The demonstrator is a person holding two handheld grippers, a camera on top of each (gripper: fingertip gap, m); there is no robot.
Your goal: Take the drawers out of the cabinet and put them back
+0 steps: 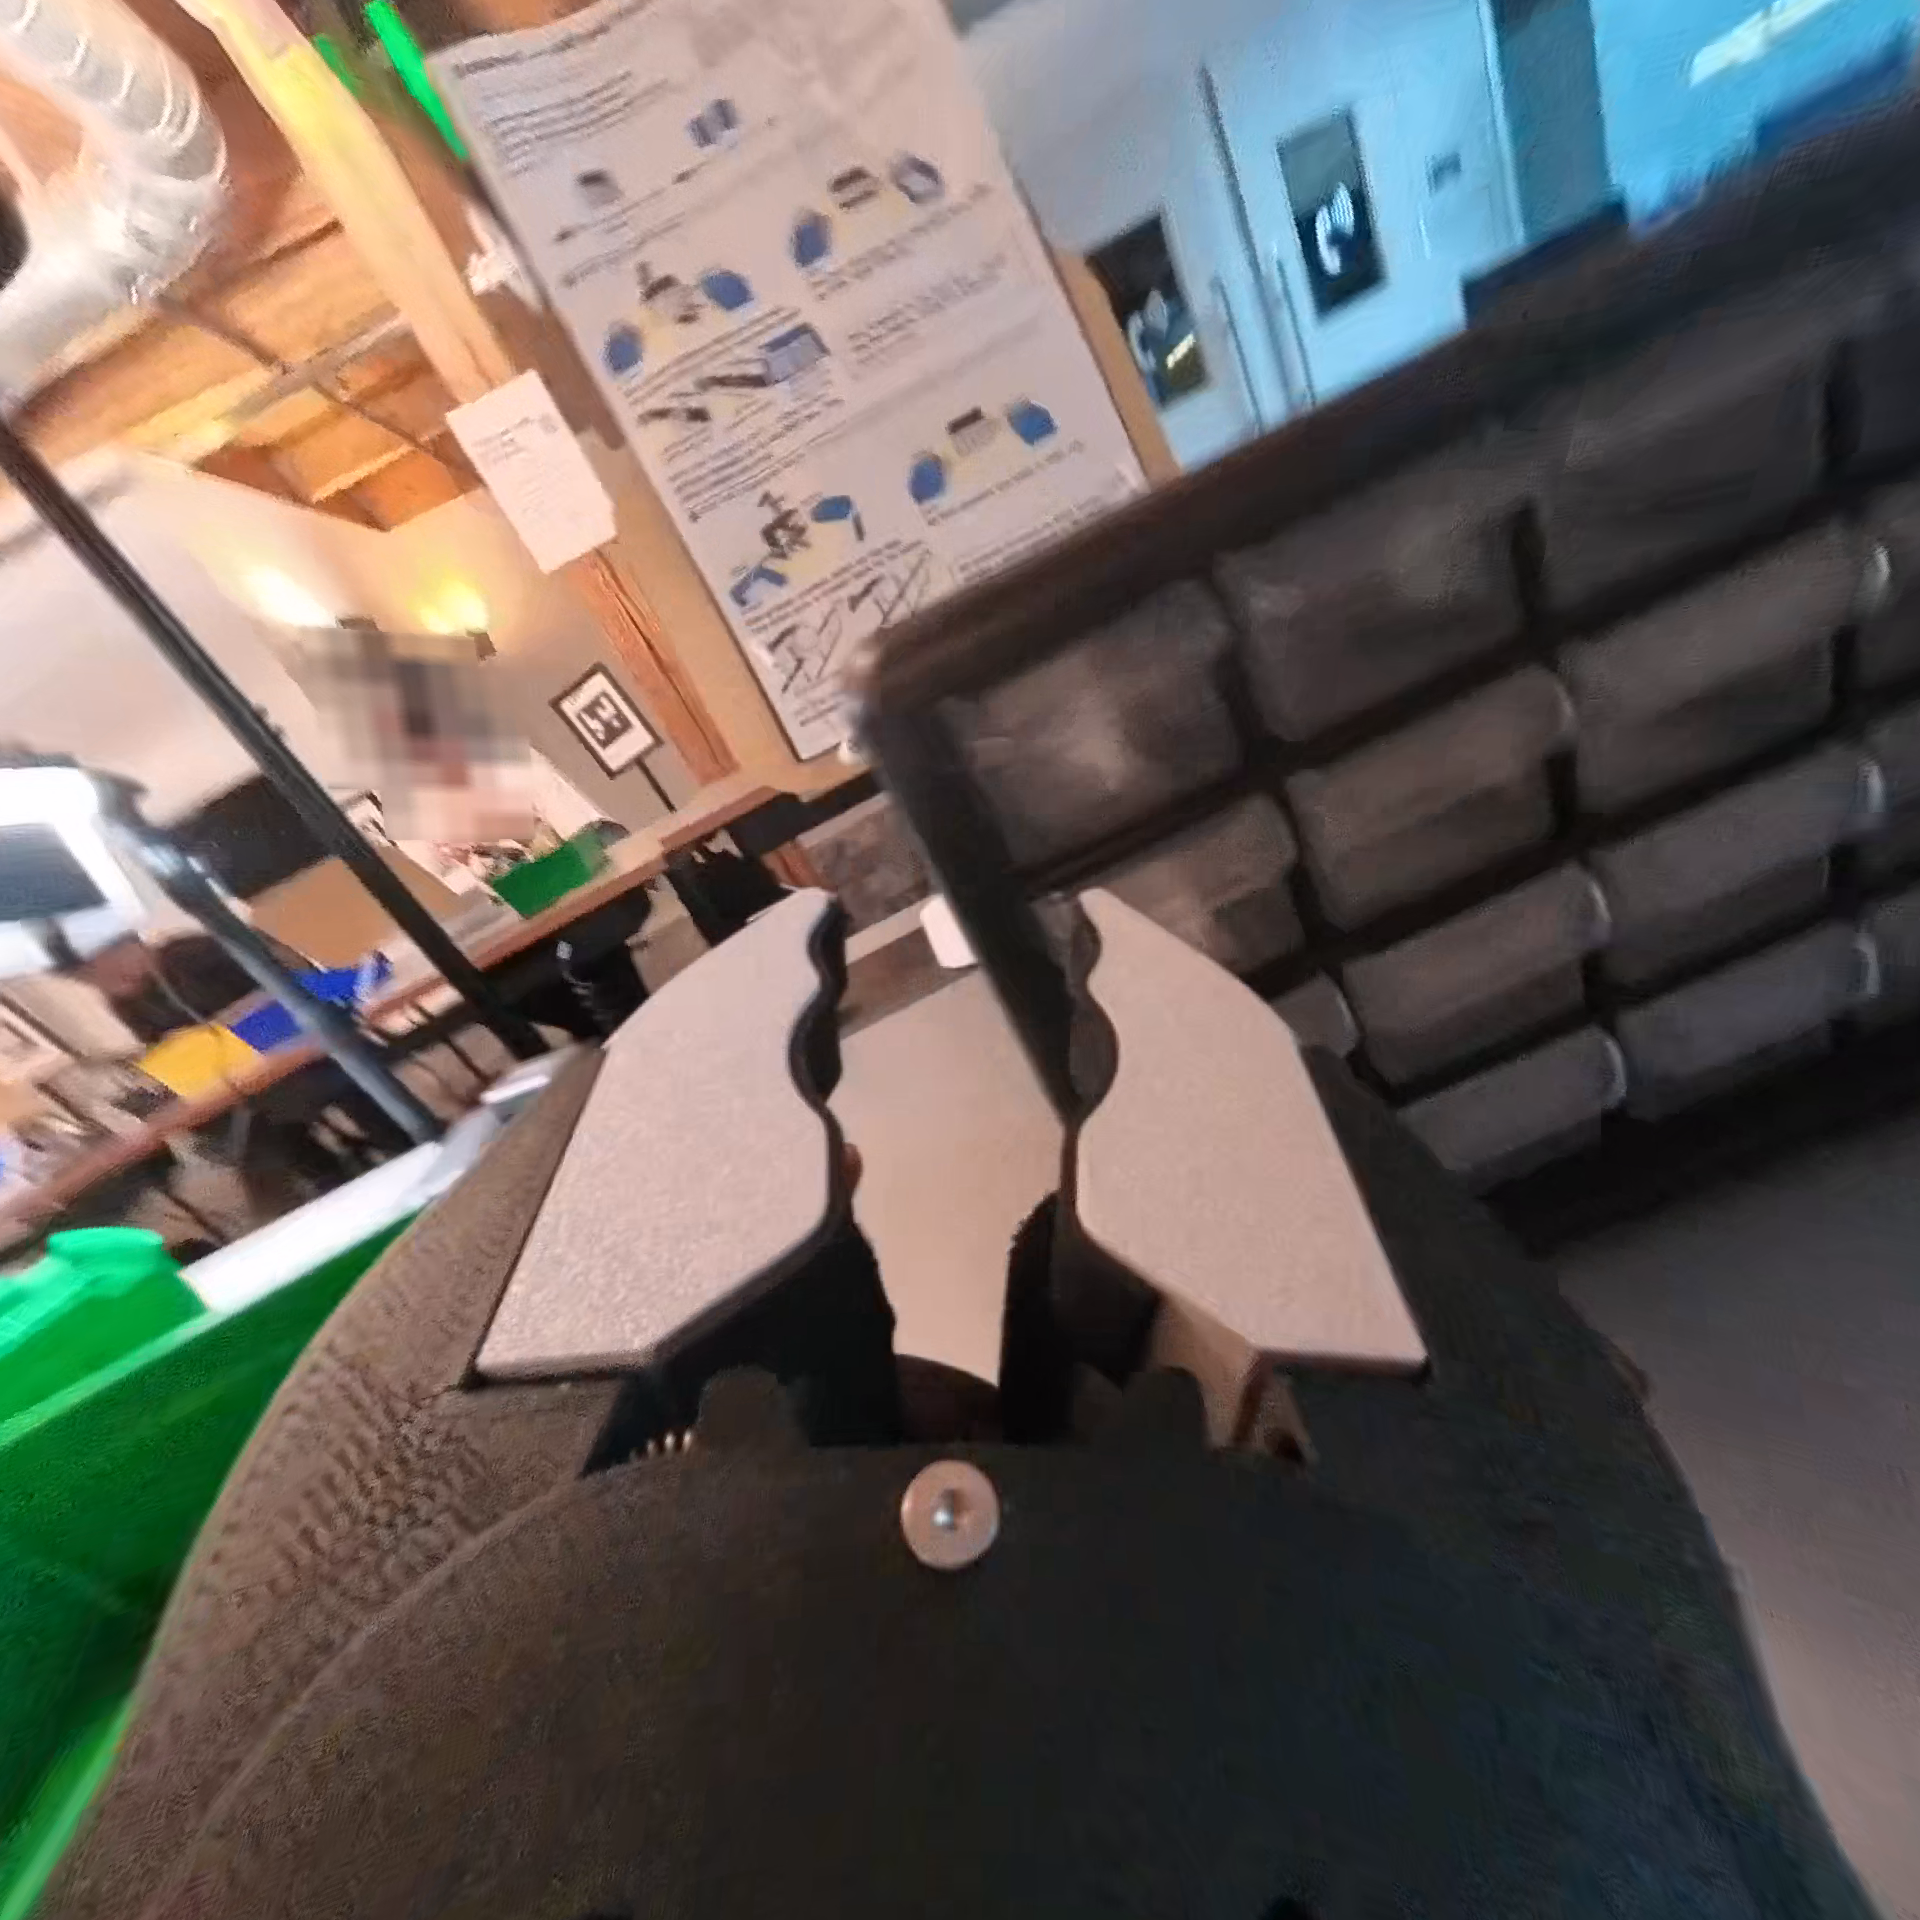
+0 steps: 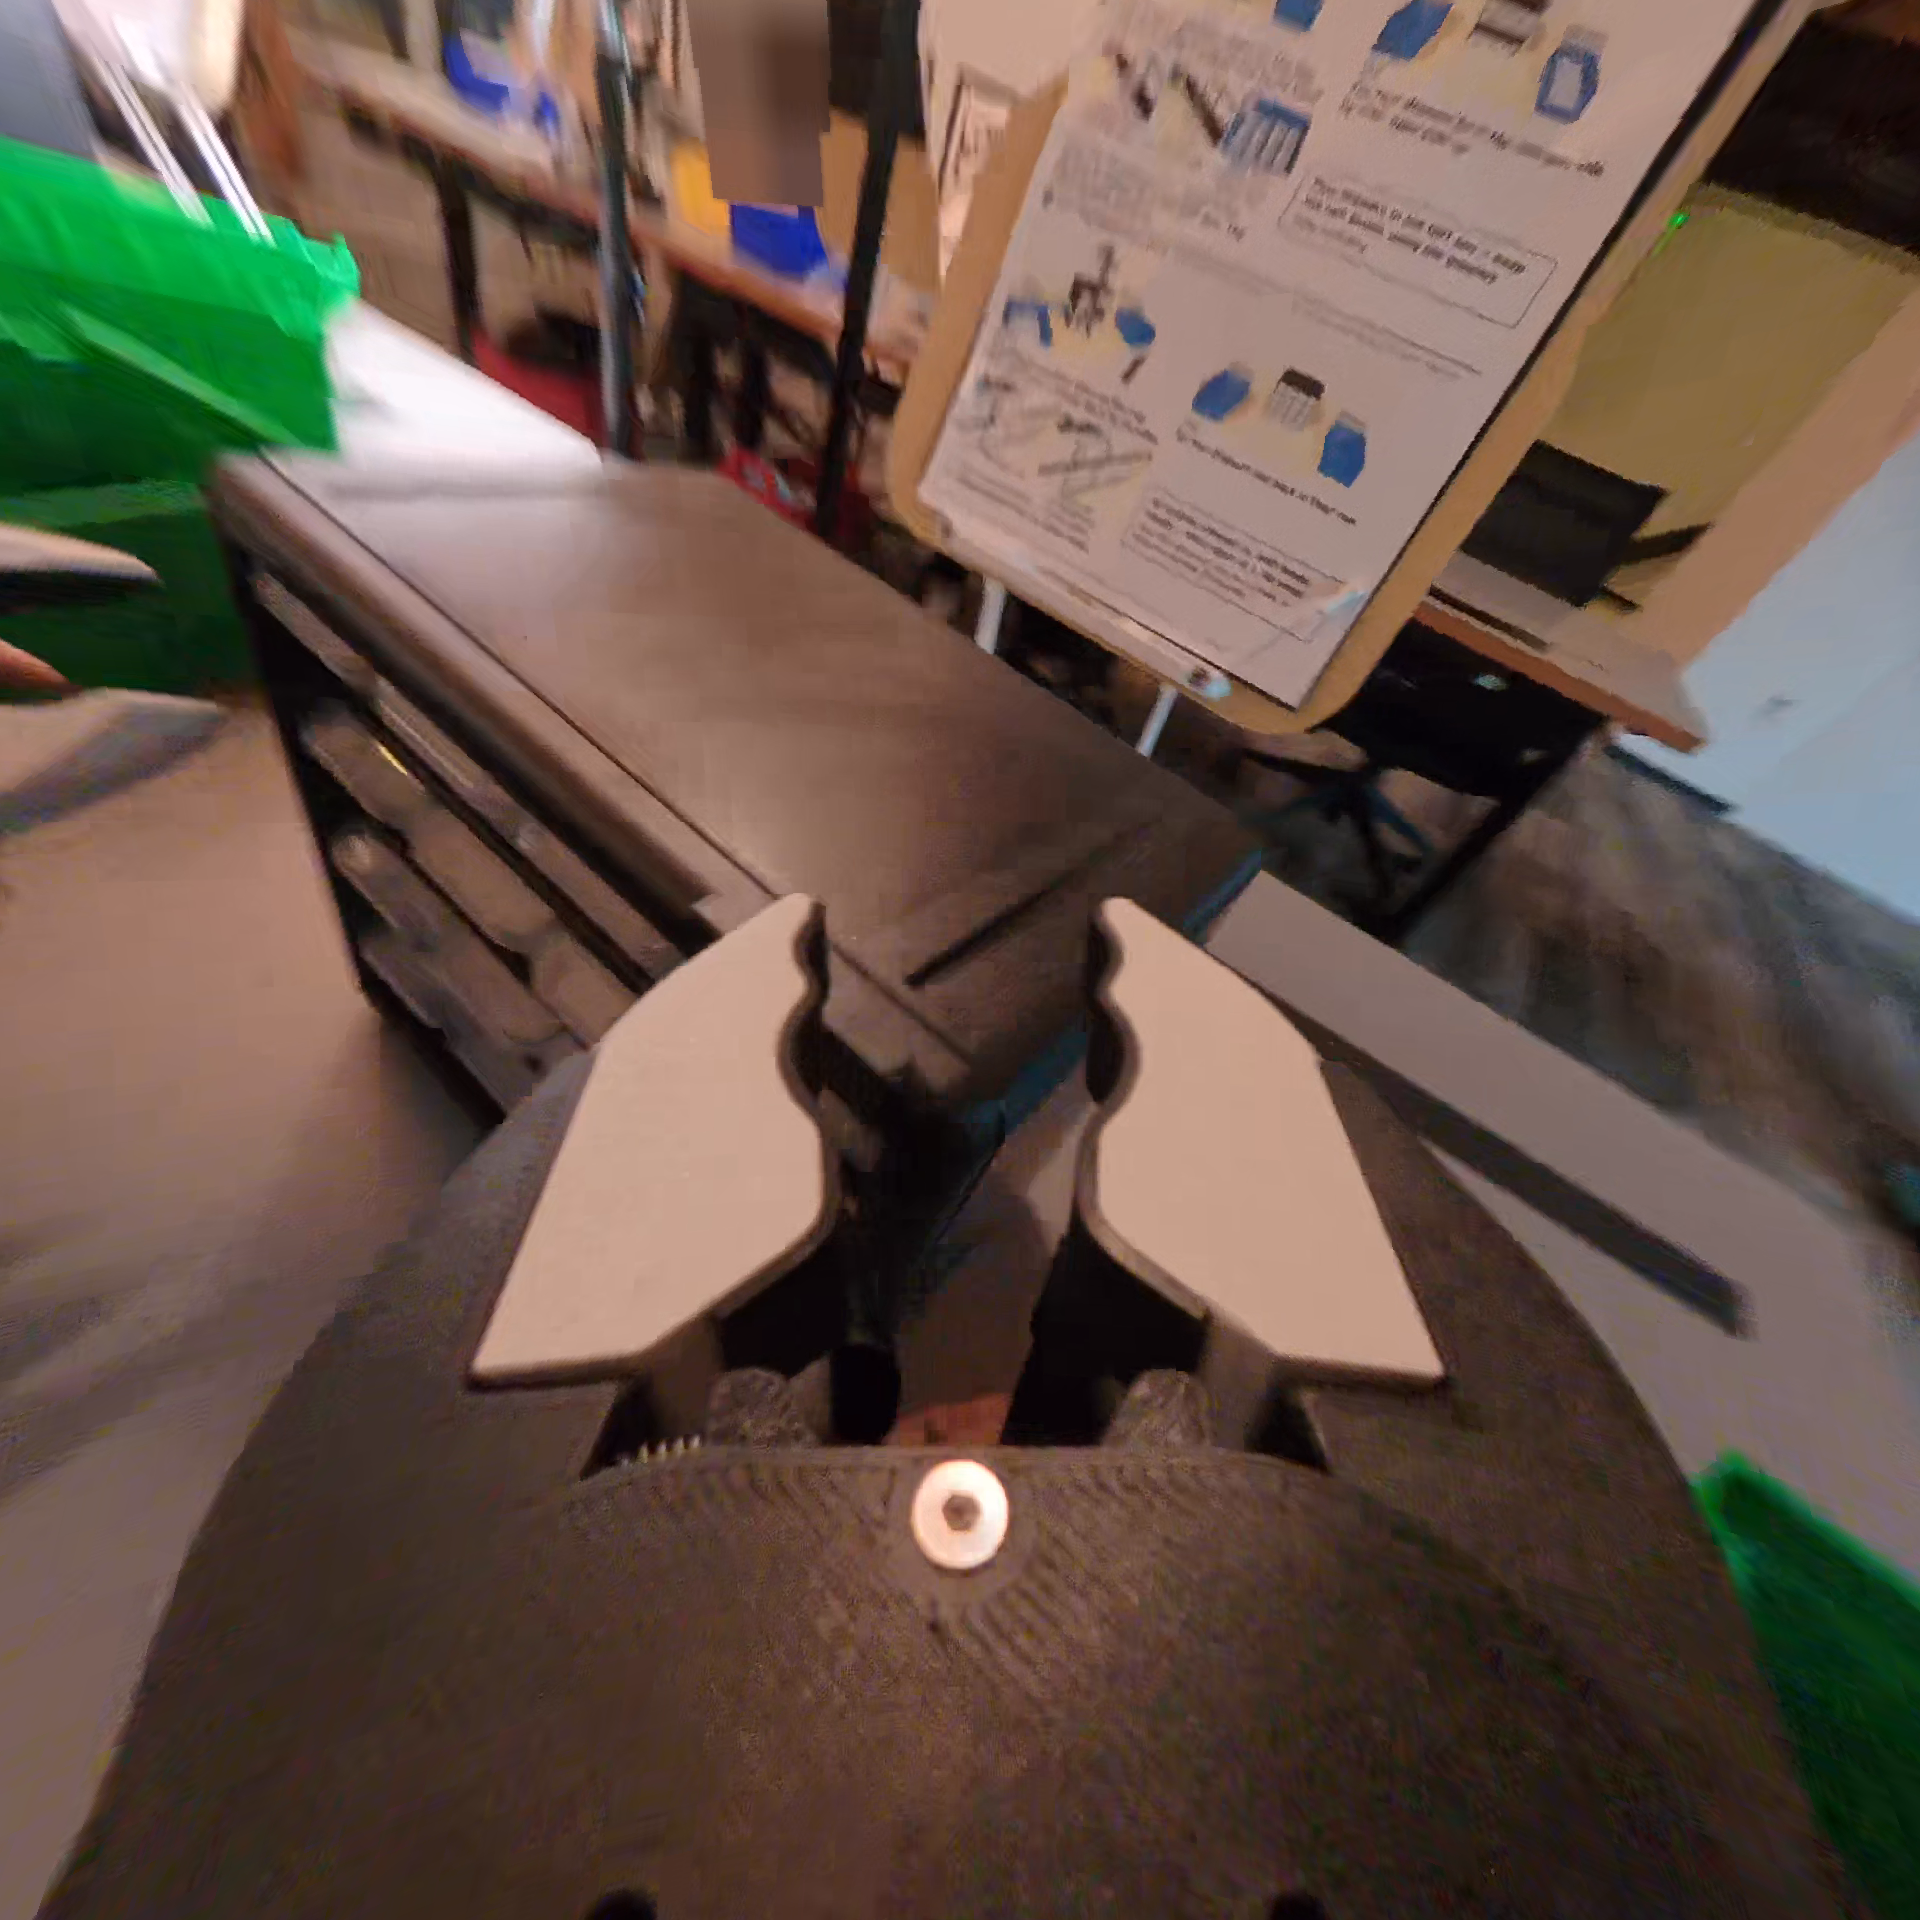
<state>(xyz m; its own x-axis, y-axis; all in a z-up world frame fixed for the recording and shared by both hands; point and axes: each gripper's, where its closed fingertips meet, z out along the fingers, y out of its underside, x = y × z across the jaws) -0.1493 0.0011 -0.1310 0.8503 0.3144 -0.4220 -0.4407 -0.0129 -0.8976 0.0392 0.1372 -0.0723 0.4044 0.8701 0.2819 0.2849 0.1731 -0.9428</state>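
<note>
The black cabinet (image 1: 1226,540) stands on a grey table, its front filled with rows of grey drawers (image 1: 1423,821), all pushed in. My left gripper (image 1: 956,935) is open at the cabinet's left front corner, and the black corner post runs up between its fingers. In the right wrist view I look down on the cabinet's top (image 2: 727,675). My right gripper (image 2: 961,925) is open at the top right front corner, jaws on either side of that corner. A few drawers (image 2: 447,862) show at a steep angle. Both views are motion-blurred.
An instruction board (image 2: 1247,343) on a stand rises just behind the cabinet; it also shows in the left wrist view (image 1: 810,343). A blurred green shape (image 2: 156,343), probably the other gripper, sits by the cabinet's left end. Grey table (image 2: 156,1039) lies in front. Other tables and poles stand farther back.
</note>
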